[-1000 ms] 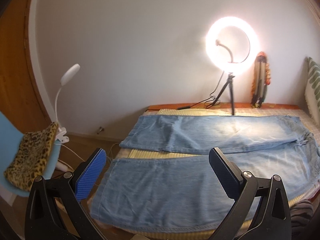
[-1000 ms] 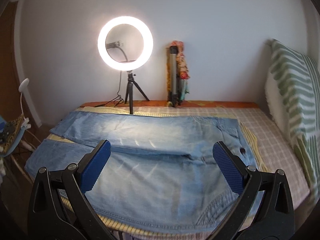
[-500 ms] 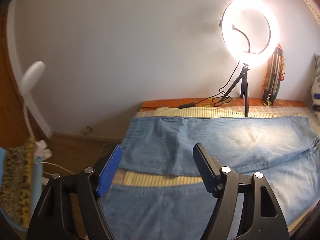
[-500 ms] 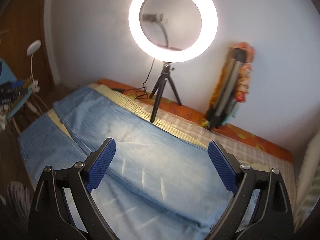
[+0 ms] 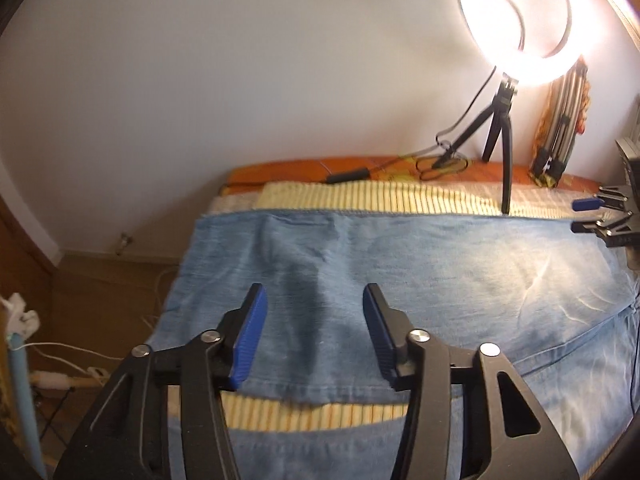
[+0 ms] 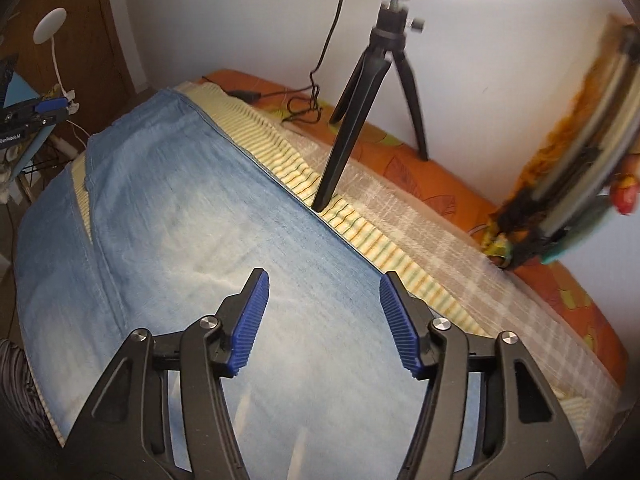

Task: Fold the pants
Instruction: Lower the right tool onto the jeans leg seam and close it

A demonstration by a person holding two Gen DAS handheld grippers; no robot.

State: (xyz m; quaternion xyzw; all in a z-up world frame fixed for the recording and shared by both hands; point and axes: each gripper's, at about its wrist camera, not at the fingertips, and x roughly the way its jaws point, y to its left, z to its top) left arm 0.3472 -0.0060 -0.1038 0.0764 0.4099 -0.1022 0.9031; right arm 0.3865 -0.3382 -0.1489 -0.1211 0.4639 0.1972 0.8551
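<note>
In the left wrist view, the left gripper [image 5: 312, 336] hangs over the pants [image 5: 400, 276], light blue jeans spread flat on the bed [image 5: 360, 166]. Its jaws are closing, blue pads apart, with only air between them and the denim below; they pinch nothing. One trouser leg runs across the middle of the picture, its hem end at the left near the bed's edge. A second leg lies nearer the camera, and a strip of the yellow striped mat [image 5: 320, 416] shows between the two. More of the mat lies bare along the pants' far edge, then an orange bedcover up to the white wall [image 5: 240, 80]. A ring light [image 5: 516, 20] on a black tripod [image 5: 500, 136] stands at that far side, one foot just beside the denim edge. The right gripper [image 5: 592, 216] shows at the right rim over the pants. To the left the bed drops to a wooden floor [image 5: 108, 300] with white cables.

In the right wrist view, the right gripper [image 6: 324, 320] hovers above a pale, worn stretch of the pants [image 6: 200, 220]. Its jaws are closing too, pads spread, nothing caught between them. The denim's far edge runs diagonally, bordered by the striped mat [image 6: 360, 224] and a checked sheet. The tripod [image 6: 360, 92] foot rests on the mat, just beside that edge. A blurred folded stand [image 6: 580, 160] leans against the wall at right. The left gripper [image 6: 36, 114] appears at the left rim.
</note>
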